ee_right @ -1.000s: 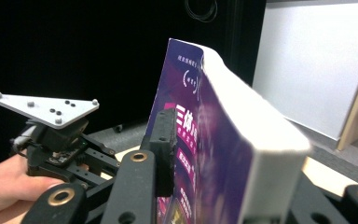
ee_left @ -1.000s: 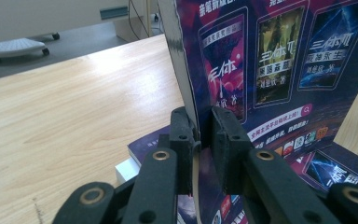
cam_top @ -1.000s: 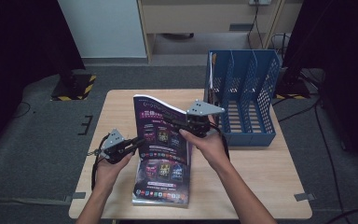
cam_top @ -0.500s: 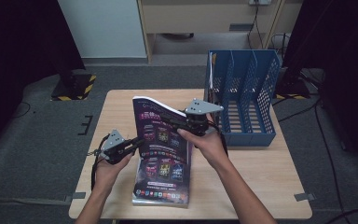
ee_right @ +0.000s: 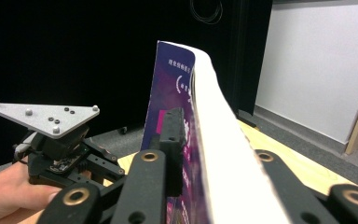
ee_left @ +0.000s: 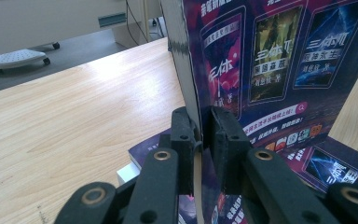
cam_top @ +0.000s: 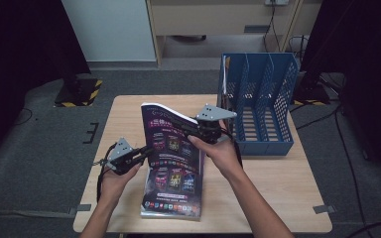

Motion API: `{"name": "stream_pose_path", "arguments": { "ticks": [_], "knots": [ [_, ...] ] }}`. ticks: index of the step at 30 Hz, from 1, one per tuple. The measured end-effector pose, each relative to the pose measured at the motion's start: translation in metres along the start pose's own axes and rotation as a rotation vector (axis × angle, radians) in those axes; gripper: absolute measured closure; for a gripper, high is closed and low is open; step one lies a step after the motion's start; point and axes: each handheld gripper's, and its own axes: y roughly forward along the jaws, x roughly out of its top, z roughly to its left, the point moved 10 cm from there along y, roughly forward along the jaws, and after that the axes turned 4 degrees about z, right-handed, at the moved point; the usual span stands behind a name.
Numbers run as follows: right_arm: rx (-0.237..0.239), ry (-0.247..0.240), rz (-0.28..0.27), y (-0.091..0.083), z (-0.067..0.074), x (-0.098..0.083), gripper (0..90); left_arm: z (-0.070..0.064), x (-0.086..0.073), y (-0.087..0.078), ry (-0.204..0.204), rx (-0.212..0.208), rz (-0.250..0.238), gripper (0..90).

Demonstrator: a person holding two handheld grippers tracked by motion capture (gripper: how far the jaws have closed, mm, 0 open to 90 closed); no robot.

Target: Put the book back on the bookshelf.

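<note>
At frame centre, both tongs, left [cam_top: 146, 151] and right [cam_top: 191, 130], pinch the raised book [cam_top: 171, 141], right just closing; a loose grip could drop it.

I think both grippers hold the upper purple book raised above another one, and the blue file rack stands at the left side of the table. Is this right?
Not quite: the blue file rack stands at the right side of the table, as the high view shows. The rest holds: the left gripper and the right gripper both grip the raised purple book above the other one.
</note>
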Motion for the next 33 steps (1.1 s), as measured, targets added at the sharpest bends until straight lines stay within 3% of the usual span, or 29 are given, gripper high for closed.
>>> {"name": "stream_pose_path", "arguments": {
  "ticks": [13, 16, 20, 22, 26, 33],
  "knots": [
    [-0.055, -0.013, 0.004, -0.001, -0.006, 0.0, 82.6, -0.001, -0.001, 0.001, 0.005, 0.001, 0.0, 78.1],
    [-0.05, -0.019, 0.001, -0.002, -0.003, 0.001, 82.6, 0.002, 0.0, 0.003, -0.012, 0.034, -0.009, 68.5],
    [-0.038, -0.035, -0.006, -0.004, 0.004, 0.004, 82.6, 0.008, -0.002, 0.006, -0.042, 0.083, -0.001, 41.5],
    [-0.035, -0.039, -0.019, -0.006, 0.006, 0.008, 82.7, 0.014, -0.006, 0.007, -0.052, 0.131, 0.02, 26.6],
    [-0.056, -0.063, -0.025, -0.008, 0.005, 0.012, 82.7, 0.021, -0.01, 0.008, -0.088, 0.153, 0.034, 16.9],
    [-0.068, -0.056, -0.032, -0.014, 0.0, 0.014, 82.7, 0.031, -0.02, 0.009, -0.131, 0.174, 0.069, 9.6]
  ]
}}
